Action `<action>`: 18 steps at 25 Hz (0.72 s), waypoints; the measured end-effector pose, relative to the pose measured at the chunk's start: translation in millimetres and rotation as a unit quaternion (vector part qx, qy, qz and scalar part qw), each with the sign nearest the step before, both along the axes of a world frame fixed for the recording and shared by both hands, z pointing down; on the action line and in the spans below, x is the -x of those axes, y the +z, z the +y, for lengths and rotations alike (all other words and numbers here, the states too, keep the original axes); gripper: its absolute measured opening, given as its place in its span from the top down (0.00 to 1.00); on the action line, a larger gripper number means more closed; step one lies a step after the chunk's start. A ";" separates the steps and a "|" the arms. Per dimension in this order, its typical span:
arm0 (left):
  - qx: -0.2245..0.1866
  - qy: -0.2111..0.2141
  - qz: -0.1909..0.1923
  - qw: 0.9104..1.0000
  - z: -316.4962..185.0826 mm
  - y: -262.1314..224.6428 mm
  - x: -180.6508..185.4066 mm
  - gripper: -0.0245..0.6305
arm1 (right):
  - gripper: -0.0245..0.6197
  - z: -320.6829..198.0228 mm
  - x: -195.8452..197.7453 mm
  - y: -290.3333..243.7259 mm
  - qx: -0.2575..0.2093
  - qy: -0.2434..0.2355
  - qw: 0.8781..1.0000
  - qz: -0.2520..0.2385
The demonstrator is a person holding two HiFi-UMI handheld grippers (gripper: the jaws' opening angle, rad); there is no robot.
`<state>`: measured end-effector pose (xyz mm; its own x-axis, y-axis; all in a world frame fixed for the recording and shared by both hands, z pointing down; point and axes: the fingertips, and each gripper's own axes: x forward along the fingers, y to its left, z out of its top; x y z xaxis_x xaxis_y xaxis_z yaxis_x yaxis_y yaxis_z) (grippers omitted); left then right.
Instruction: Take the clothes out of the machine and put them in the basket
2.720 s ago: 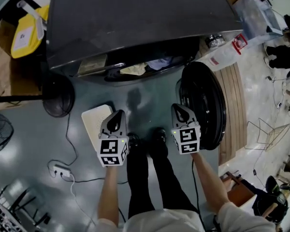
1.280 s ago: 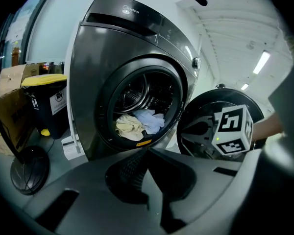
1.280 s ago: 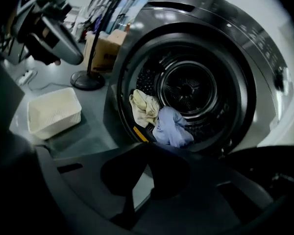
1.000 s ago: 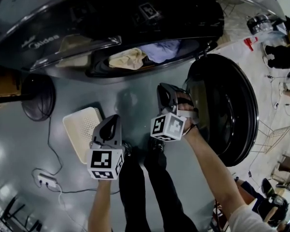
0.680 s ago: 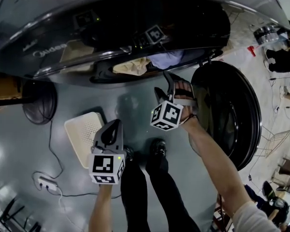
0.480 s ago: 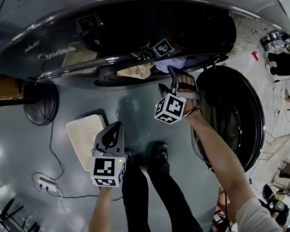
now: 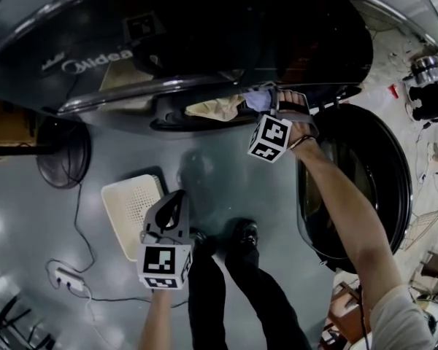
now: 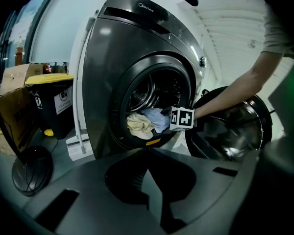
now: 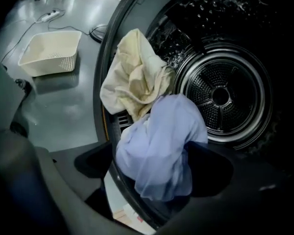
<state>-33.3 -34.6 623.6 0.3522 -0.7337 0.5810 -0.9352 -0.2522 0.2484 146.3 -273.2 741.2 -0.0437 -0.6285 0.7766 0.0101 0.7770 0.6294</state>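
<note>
a: head view first, what have you got?

b: a dark grey front-loading washing machine (image 7: 204,35) fills the top, and its round glass door (image 7: 365,188) is swung open on the right. the right gripper (image 7: 275,100) is poking into the drum mouth. its tongs have just been spreading and now stand wide apart. the left gripper (image 7: 179,195) hangs low over the grey floor with its tongs together and nothing in them.

a: and the clothes?

b: both are at the lip of the opening. there's a crumpled cream cloth (image 7: 215,108) and a pale blue cloth (image 7: 257,99) right beside it. the cream perforated plastic basket (image 7: 131,203) sits on the floor just left of the left gripper, well apart from the drum.

a: left gripper view?

b: it looks at the machine from low down. the cream cloth (image 8: 139,125) and the blue cloth (image 8: 157,117) are bunched in the doorway, and the right gripper's marker cube is just beside the blue one.

a: right gripper view?

b: the blue cloth (image 9: 159,151) droops over the door rim between the two spread tongs, and they aren't squeezing it. the cream cloth (image 9: 134,77) is piled above it against the rim. the ribbed steel drum (image 9: 220,94) sits behind them, and the basket (image 9: 51,53) is far off on the floor at upper left.
</note>
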 end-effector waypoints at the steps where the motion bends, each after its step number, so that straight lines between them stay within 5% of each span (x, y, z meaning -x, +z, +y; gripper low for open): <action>1: -0.001 -0.002 -0.001 1.000 1.5 1.9 0.9 0.93 | 0.23 -3.2 -0.3 2.3 0.002 0.002 1.000 0.000; 10: 0.001 -0.011 -0.001 1.000 12.9 14.5 5.6 0.93 | 0.19 -22.2 -6.5 23.2 0.029 0.019 0.999 0.030; 18: -0.001 -0.014 -0.004 1.000 13.2 18.7 10.0 0.93 | 0.27 -19.4 -4.9 28.7 0.046 0.015 0.998 0.036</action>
<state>-43.2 -21.3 642.3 0.3272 -0.7449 0.5815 -0.9438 -0.2266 0.2408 151.2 -292.7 769.9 0.0333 -0.5543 0.8317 0.0283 0.8323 0.5536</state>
